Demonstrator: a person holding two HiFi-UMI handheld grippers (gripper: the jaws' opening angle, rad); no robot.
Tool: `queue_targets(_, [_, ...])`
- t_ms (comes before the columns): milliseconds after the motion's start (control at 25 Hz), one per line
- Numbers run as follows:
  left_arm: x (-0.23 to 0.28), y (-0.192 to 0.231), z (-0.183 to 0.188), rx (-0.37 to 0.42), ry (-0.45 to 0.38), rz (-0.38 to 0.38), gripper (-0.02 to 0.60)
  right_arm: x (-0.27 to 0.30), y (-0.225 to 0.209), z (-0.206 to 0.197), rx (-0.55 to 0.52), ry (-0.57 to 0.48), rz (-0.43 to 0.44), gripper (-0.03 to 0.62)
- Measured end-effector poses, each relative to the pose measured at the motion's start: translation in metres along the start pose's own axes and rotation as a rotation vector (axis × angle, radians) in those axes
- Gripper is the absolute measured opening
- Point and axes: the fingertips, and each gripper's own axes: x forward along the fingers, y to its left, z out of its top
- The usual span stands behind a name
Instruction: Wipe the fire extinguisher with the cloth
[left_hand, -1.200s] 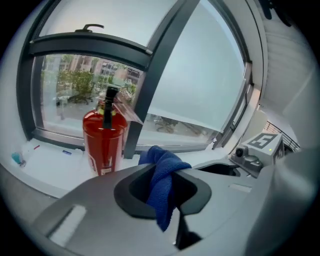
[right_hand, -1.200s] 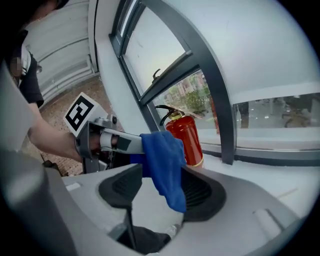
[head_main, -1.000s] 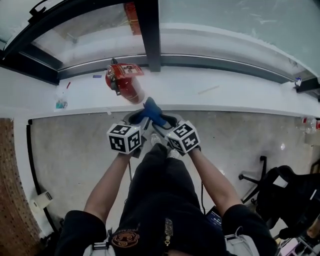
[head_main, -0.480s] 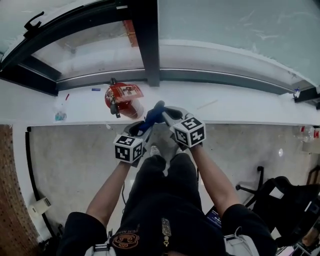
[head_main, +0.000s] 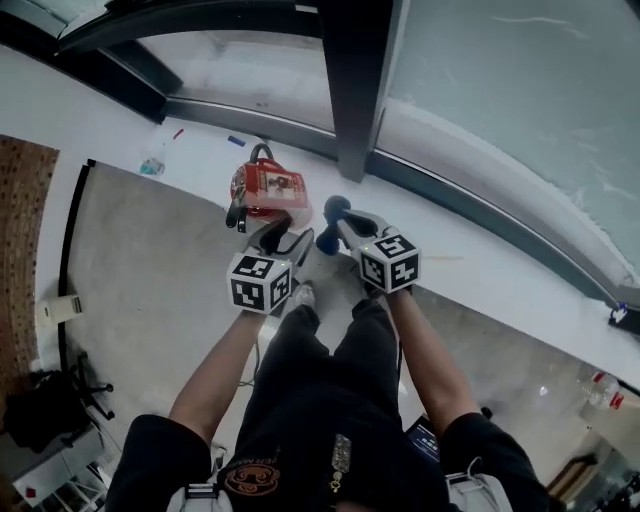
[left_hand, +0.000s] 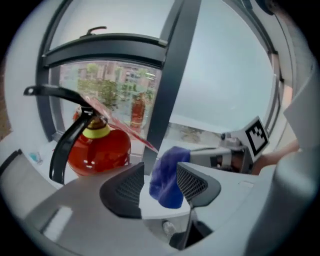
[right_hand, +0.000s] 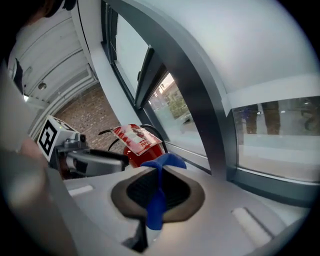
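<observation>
Cloth (head_main: 333, 207) has changed tools — left tool (head_main: 287, 233) spread wide, right tool (head_main: 346, 222) pinching it.

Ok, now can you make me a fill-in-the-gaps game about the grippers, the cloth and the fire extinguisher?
The cloth is coloured ____.
Of the right gripper and the left gripper, the one whose jaws pinch the cloth is the ____ one.
The left gripper's jaws are wide ____.
The fire extinguisher has a ____ body.
Missing words: blue; right; open; red.

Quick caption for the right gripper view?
Right gripper shut on the blue cloth, with the red fire extinguisher just beyond it.
</observation>
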Motion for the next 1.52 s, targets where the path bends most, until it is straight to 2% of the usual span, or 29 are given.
queue_targets(120, [0.006,0.020,0.021,-0.181,-0.059,0.130,0.215,0.007,-0.001,0.002,-0.036,0.053,0.090,0.014])
queue_targets(200, [0.011,0.029,0.025,-0.255,-0.065,0.199,0.213,0.010,-0.001,0.000,-0.058,0.089,0.133,0.014])
queue_targets(240, [0.012,0.032,0.025,-0.276,-0.069,0.228,0.196,0.012,-0.001,-0.001,-0.068,0.108,0.150,0.014])
queue_targets(280, [0.011,0.034,0.025,-0.294,-0.076,0.249,0.139,0.013,-0.001,-0.002,-0.077,0.125,0.163,0.014])
queue_targets(320, [0.010,0.034,0.026,-0.310,-0.086,0.258,0.056,0.015,-0.001,-0.003,-0.086,0.140,0.171,0.014])
queue_targets(480, [-0.008,0.034,0.022,-0.339,-0.108,0.245,0.025,0.021,0.002,-0.004,-0.108,0.171,0.180,0.014])
queue_targets(720, [-0.030,0.035,0.007,-0.320,-0.089,0.220,0.017,0.047,-0.004,0.012,-0.138,0.160,0.218,0.014])
queue_targets(960, [-0.047,0.048,-0.007,-0.158,-0.024,0.306,0.012,0.082,0.023,0.057,-0.198,0.082,0.283,0.014])
queue_targets(1080, [-0.047,0.051,-0.009,-0.114,-0.014,0.328,0.018,0.097,0.043,0.079,-0.255,0.058,0.320,0.014])
queue_targets(1280, [-0.045,0.051,-0.009,-0.101,-0.025,0.324,0.018,0.123,0.066,0.089,-0.385,0.105,0.348,0.014])
queue_targets(1520, [-0.050,0.055,-0.011,-0.048,-0.024,0.329,0.018,0.155,0.074,0.097,-0.439,0.177,0.359,0.014])
